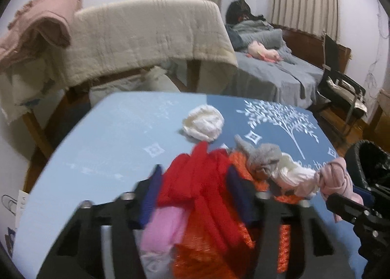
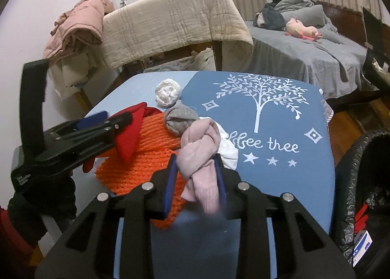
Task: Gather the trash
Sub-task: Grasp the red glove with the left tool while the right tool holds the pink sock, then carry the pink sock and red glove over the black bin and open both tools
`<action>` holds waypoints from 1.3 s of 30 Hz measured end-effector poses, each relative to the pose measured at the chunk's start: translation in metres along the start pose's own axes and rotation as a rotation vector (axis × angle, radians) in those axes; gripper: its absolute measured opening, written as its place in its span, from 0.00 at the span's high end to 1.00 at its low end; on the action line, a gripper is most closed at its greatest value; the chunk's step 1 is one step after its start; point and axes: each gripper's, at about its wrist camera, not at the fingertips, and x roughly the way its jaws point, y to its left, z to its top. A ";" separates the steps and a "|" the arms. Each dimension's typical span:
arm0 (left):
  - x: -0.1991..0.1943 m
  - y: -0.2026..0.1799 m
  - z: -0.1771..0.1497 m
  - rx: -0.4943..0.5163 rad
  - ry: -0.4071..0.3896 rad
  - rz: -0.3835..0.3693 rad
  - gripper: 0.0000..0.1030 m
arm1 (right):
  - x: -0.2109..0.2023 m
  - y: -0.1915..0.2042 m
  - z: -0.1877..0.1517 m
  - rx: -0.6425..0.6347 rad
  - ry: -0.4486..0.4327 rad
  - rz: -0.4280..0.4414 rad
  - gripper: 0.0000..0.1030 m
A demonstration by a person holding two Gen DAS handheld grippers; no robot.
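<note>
On the blue table (image 2: pixel 280 181) lies a heap of knotted rags on an orange net (image 2: pixel 151 142). My right gripper (image 2: pixel 195 172) is shut on a knotted pale pink rag (image 2: pixel 199 147) at the heap's right side; it also shows in the left wrist view (image 1: pixel 337 176). My left gripper (image 1: pixel 195 193) is shut on a red rag (image 1: pixel 202 181), with a pink piece (image 1: pixel 163 232) under it; it shows in the right wrist view (image 2: pixel 97 123) at the heap's left. A grey rag (image 2: pixel 180 116), a white rag (image 2: pixel 228 150) and a white ball (image 2: pixel 168 92) lie on the table.
A black-lined trash bin (image 2: pixel 360 181) stands right of the table, with some items inside. Behind the table is a chair draped with a beige blanket (image 2: pixel 170 23) and a pink jacket (image 2: pixel 78 25). A grey bed (image 2: pixel 304 52) stands at the back right.
</note>
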 end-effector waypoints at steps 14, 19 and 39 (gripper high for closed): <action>-0.051 0.003 0.016 -0.049 -0.141 -0.029 0.88 | -0.016 0.007 0.011 -0.016 -0.046 0.014 0.72; -0.081 -0.002 0.025 -0.055 -0.196 -0.034 0.88 | -0.032 0.008 0.018 -0.018 -0.078 0.014 0.72; -0.137 -0.058 0.024 -0.009 -0.220 -0.102 0.88 | -0.103 -0.015 0.017 0.004 -0.158 -0.039 0.72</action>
